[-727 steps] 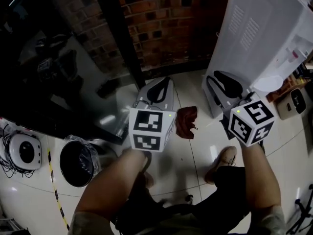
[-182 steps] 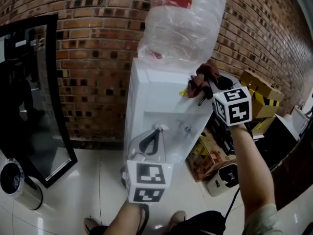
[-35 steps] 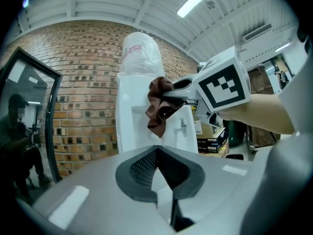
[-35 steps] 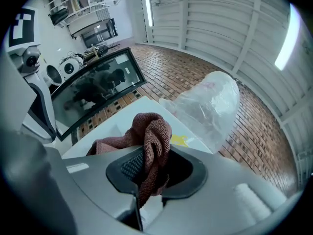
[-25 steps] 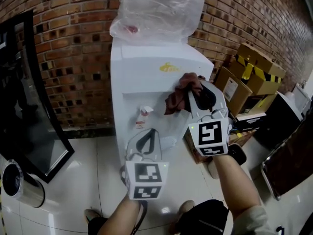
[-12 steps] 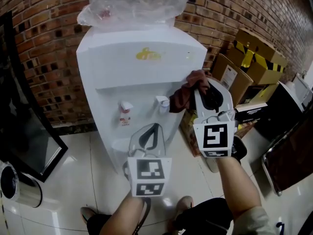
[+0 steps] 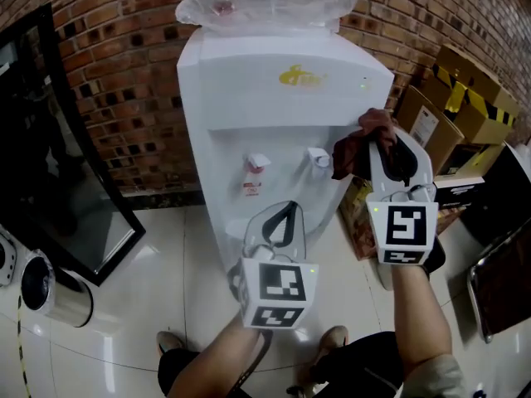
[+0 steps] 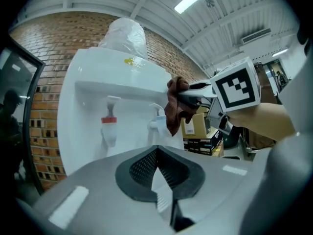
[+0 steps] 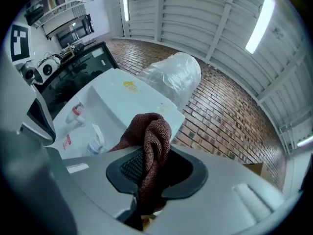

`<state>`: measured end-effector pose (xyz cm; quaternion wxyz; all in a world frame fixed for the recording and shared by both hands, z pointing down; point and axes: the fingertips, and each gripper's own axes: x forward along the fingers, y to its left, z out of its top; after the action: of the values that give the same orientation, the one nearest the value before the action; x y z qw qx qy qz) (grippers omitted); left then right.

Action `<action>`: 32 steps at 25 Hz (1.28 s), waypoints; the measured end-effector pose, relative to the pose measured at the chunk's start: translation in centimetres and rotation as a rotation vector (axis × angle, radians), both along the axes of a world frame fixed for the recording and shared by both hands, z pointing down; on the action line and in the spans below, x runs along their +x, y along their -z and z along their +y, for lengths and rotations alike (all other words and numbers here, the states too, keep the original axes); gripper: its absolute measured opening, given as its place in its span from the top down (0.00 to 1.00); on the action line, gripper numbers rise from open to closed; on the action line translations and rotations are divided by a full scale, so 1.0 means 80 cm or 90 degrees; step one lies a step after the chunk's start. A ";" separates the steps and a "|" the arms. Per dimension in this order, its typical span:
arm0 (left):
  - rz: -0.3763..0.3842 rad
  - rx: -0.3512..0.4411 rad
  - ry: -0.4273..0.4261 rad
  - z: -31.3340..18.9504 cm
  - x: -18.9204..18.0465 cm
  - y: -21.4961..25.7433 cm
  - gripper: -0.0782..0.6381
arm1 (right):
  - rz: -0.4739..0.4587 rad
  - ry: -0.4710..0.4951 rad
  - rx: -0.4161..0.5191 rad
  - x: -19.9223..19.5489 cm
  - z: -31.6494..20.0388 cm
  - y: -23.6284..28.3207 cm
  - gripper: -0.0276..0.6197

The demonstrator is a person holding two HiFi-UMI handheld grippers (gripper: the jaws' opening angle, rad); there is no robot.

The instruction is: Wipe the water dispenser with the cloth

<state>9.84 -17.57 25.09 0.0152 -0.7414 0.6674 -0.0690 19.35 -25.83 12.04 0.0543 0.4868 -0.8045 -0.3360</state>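
The cloth (image 7: 352,145), formerly at the top of the water dispenser (image 7: 274,98), is now gripped by the right tool (image 7: 378,138) at its 3 o'clock edge. The left tool (image 7: 284,211) is closed, empty. A tiled floor (image 7: 166,293) and a brick wall (image 7: 116,73) are seen.

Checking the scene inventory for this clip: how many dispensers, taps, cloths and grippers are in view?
Dispenser: 1
Taps: 2
Cloth: 1
Grippers: 2
Total: 6
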 end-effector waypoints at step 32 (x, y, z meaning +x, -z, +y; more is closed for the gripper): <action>-0.083 -0.060 0.148 0.192 -0.231 -0.049 0.89 | 0.017 0.165 -0.083 -0.298 0.157 -0.148 0.81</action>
<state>-8.67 -2.19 29.04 0.0156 -0.6527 0.7425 -0.1496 -4.50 -13.29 23.87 0.0529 0.3696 -0.8801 -0.2935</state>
